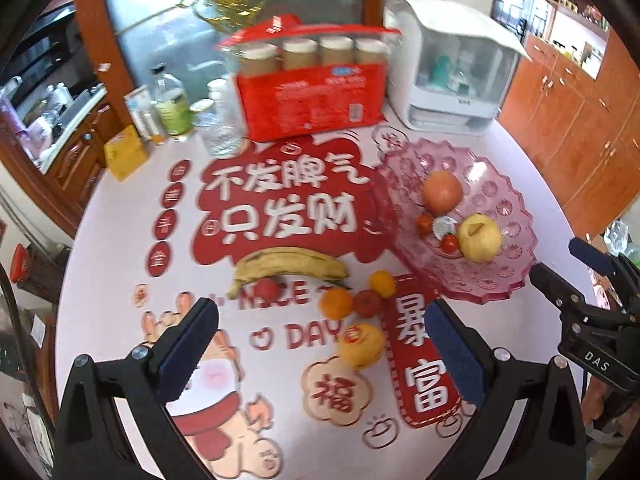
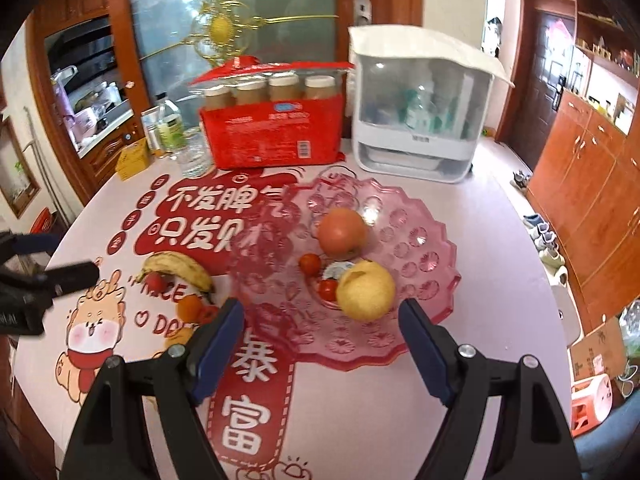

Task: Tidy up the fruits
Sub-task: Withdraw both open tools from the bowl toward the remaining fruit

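Note:
A pink scalloped fruit plate (image 1: 502,280) (image 2: 424,320) holds a large orange-red fruit (image 1: 442,192) (image 2: 342,232), a yellow apple (image 1: 479,237) (image 2: 365,290) and two small tomatoes (image 2: 311,263). On the table lie a banana (image 1: 288,265) (image 2: 180,266), a small red fruit (image 1: 267,289), two oranges (image 1: 337,303), a red apple (image 1: 368,303) and a yellow fruit with a sticker (image 1: 361,345). My left gripper (image 1: 320,344) hangs open above the loose fruit, empty. My right gripper (image 2: 322,340) is open and empty above the plate's near rim.
At the back of the table stand a red carton of jars (image 1: 312,96) (image 2: 276,136), a white lidded appliance (image 1: 448,72) (image 2: 420,120), a glass (image 1: 222,136), bottles (image 1: 172,104) and a yellow box (image 1: 125,152). Wooden cabinets (image 1: 580,128) flank the table on the right.

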Demonstrator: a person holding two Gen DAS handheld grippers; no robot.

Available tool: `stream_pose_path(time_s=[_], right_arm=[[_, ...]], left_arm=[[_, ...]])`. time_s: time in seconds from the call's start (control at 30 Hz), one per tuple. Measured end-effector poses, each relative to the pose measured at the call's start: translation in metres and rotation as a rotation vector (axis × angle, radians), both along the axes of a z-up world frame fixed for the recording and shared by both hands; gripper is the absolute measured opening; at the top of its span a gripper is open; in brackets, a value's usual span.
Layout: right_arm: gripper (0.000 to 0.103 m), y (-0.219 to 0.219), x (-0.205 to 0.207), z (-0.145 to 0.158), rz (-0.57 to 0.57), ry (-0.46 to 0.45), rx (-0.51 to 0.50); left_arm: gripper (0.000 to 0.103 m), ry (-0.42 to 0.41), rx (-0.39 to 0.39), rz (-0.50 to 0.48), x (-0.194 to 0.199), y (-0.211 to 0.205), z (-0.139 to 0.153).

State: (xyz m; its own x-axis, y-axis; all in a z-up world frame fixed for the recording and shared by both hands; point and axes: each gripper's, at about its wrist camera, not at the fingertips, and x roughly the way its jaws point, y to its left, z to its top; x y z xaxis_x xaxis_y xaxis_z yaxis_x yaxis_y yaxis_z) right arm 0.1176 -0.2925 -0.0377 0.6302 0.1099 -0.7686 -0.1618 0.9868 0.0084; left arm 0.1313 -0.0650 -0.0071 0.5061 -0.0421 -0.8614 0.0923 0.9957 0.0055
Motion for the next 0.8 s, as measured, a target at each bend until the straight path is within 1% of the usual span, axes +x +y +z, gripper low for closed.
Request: stream_pose_path(time_s=[0.13,0.23,0.47,0.63,0.8], right_arm=[[0.08,0.02,-0.013,0.006,0.028,-0.007,0.002],[0.08,0.036,-0.02,0.005,0.052,0.004,-0.001],[0.08,0.08,-0.035,-0.009,0.099,0.043,0.002],[0.08,0.108,-0.04,-0.028,0.097,0.09,0.002],[0.08,0.128,-0.04,-0.052,0.075,0.135,-0.004]], left_arm=[[0.102,-0.033,0.003,0.046,-0.01,0.033,0.012],[0.102,-0.049,0.021,0.071,-0.013,0.053,0.015],[0.102,-0.025,0.039,0.041,-0.015,0.083,0.007],[0.102,0.006,0.03,-0.012,-0.008,0.099,-0.009],[0.101,0.055,0.019,-0.075,0.002,0.1,-0.04]])
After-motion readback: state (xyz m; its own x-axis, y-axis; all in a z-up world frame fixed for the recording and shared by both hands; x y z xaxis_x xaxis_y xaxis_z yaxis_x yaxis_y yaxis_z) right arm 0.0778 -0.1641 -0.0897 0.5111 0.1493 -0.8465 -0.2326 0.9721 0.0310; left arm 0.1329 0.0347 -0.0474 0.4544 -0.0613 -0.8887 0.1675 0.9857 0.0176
